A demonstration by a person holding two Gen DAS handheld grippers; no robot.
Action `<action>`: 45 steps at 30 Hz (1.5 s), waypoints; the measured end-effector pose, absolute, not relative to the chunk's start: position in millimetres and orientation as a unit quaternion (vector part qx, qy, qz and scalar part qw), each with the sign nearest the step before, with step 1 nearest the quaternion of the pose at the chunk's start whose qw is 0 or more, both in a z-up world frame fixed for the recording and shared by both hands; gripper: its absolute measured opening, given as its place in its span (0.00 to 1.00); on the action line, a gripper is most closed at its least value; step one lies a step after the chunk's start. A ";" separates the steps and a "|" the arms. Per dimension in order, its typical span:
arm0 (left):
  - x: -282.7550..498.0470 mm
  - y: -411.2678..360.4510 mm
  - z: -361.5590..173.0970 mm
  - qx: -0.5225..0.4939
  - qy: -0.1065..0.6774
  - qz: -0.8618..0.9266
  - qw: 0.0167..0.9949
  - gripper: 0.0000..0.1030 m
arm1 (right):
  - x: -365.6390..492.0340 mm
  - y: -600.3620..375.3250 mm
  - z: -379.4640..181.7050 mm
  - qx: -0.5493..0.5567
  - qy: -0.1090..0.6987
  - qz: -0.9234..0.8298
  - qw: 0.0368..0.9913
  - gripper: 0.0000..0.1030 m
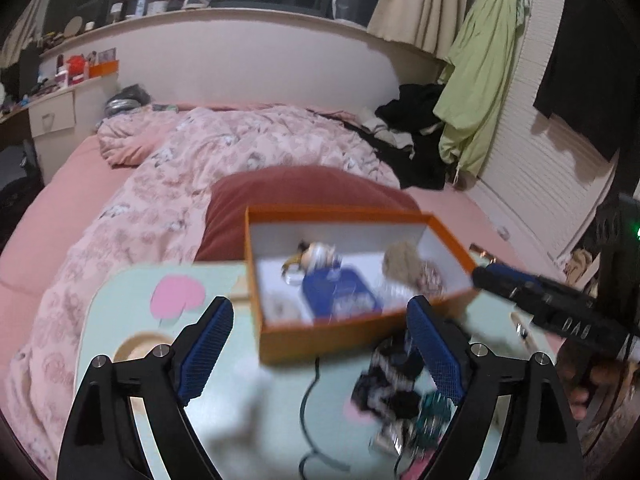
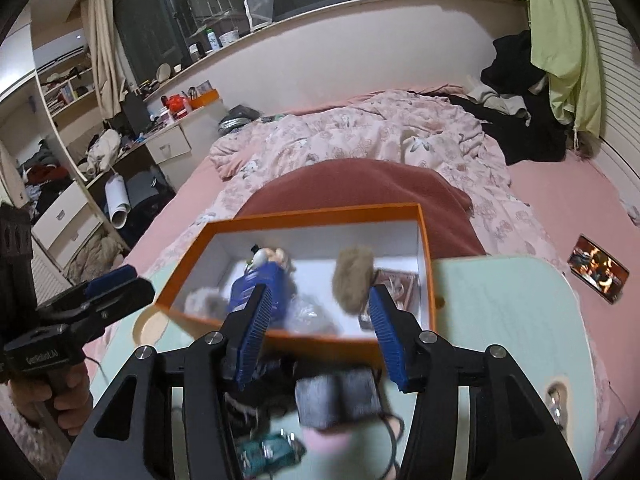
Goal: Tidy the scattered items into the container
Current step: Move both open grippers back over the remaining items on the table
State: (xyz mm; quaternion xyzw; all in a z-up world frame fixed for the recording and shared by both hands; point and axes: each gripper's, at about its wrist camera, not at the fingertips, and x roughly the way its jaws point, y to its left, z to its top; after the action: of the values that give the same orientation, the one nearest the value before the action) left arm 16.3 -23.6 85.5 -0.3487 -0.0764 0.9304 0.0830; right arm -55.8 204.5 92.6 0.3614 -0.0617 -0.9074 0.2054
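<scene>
An orange box with a white inside stands on a pale green lap table. Inside lie a blue item, a beige fluffy ball, a small figure and a patterned pouch. My left gripper hovers open before the box's near wall, nothing between its pads. A black-and-white cloth item, a teal item and a dark cable lie loose on the table. My right gripper is open above a blurred dark grey item, which neither pad touches.
The table rests on a bed with a pink floral quilt and a red pillow just behind the box. A phone lies on the sheet at right. Dark clothes are heaped at the far corner. The other gripper shows at left.
</scene>
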 end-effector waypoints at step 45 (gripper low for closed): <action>72.8 -0.5 39.2 -0.394 -0.055 0.913 0.093 0.87 | 17.3 235.9 19.8 0.431 -0.010 -0.891 0.140 0.58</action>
State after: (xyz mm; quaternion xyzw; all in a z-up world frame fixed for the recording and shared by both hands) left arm 72.8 -0.5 39.2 -0.3935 -0.0551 0.9129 0.0934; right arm 17.3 235.9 19.8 0.4309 -0.0099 -0.8914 0.1398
